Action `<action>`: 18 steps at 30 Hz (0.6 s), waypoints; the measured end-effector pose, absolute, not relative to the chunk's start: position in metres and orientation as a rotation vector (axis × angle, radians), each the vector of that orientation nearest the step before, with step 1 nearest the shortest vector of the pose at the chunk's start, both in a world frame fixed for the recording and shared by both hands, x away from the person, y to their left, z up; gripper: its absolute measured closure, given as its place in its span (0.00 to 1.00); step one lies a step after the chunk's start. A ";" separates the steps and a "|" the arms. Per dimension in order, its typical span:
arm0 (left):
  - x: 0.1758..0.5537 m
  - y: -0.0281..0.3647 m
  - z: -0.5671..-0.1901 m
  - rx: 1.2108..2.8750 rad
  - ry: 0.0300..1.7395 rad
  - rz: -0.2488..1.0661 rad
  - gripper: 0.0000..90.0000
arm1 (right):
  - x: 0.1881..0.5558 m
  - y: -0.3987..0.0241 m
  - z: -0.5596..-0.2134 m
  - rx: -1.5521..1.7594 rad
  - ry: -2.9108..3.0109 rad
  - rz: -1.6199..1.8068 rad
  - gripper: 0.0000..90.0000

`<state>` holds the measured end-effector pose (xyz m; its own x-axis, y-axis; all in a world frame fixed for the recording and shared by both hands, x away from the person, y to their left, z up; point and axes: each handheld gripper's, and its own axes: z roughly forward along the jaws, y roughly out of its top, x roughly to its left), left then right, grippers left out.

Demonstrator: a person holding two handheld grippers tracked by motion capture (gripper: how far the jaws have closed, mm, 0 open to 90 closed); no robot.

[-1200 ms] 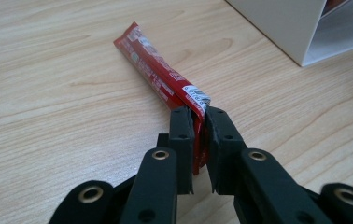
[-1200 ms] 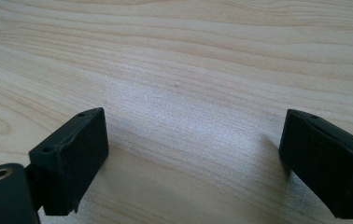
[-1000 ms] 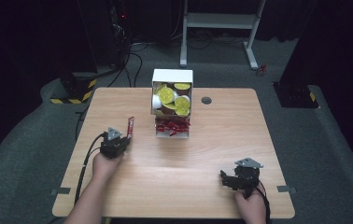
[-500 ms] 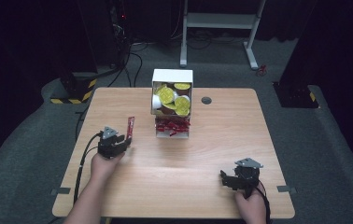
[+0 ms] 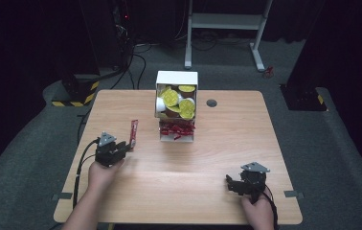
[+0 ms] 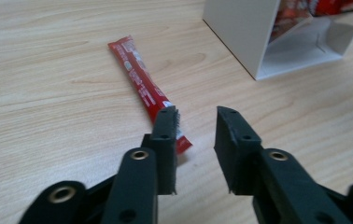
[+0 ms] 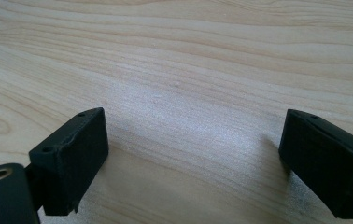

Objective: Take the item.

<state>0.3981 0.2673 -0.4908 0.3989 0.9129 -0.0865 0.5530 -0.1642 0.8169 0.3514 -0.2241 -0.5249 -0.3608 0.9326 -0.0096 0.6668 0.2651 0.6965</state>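
A red sachet [image 5: 132, 132] lies flat on the wooden table [image 5: 208, 153], left of a white dispenser box [image 5: 176, 79]. In the left gripper view the red sachet [image 6: 139, 79] runs away from me, its near end beside and partly behind one jaw. My left gripper [image 6: 195, 116] is open, and the gap between its jaws holds nothing. From above, the left gripper [image 5: 124, 147] sits just short of the sachet's near end. My right gripper [image 5: 231, 183] rests near the front right edge, and the right gripper [image 7: 191, 126] is wide open over bare wood.
The white box [image 6: 240, 32] holds yellow-lidded pods [image 5: 178, 101] in its upper part and several red sachets [image 5: 176, 128] in its lower tray. A round cable hole [image 5: 211, 103] sits right of the box. Dark floor and equipment surround the table.
My left gripper has drawn back a little to the left and toward the person, while the sachet stays on the table. The right gripper has not moved.
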 end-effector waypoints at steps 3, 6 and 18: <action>0.384 0.269 -0.488 1.847 1.268 0.532 0.68 | 0.352 -0.225 -0.525 1.433 2.132 0.854 0.09; 0.376 0.272 -0.487 1.852 1.273 0.520 0.64 | 0.352 -0.225 -0.525 1.434 2.132 0.854 0.09; 0.338 0.299 -0.503 1.927 1.310 0.503 0.40 | 0.352 -0.225 -0.525 1.433 2.132 0.854 0.09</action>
